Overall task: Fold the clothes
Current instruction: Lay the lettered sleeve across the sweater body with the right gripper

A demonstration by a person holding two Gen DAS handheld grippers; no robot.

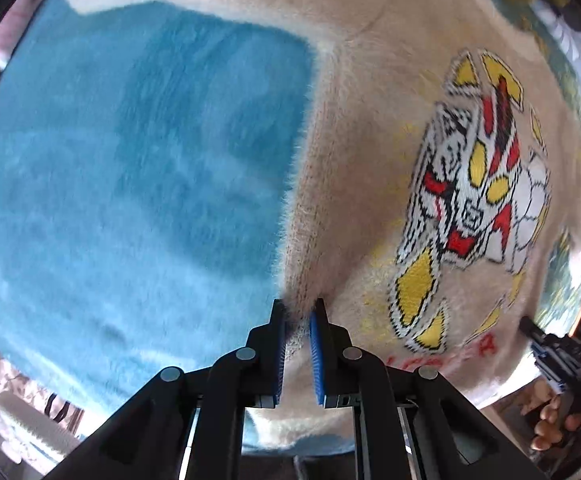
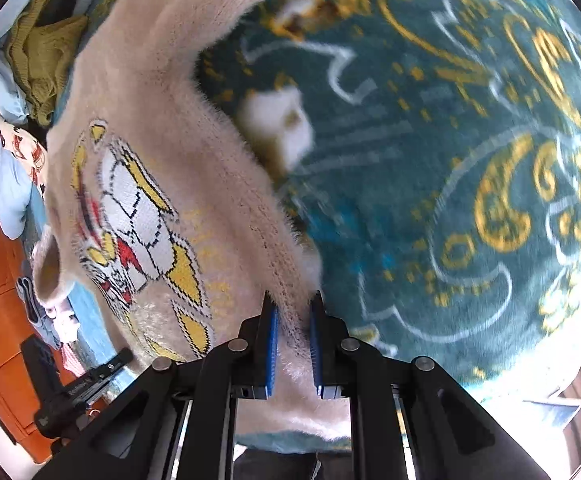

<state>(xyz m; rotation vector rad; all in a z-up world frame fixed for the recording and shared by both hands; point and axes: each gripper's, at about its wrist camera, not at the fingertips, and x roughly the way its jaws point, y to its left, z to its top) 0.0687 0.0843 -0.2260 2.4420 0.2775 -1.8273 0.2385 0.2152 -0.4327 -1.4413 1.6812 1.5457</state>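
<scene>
Sweater (image 1: 362, 184), cream and fluffy with a knitted robot picture (image 1: 474, 184), hangs lifted over the teal blanket (image 2: 470, 168) and a blue cloth (image 1: 130, 160). We hold it by two hem edges, probably to carry one side over. Left gripper (image 1: 299, 322) and right gripper (image 2: 293, 316) are both closed narrow on the knit.

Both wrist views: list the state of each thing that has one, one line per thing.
Cream sweater: pinched at two edges, lifted off the bedding, printed front showing.
Left gripper: shut on the sweater's edge.
Right gripper: shut on the sweater's other edge.
Blue fluffy blanket: spread flat under the sweater.
Teal patterned blanket: spread flat.
Olive knit garment: crumpled, unfolded.
</scene>
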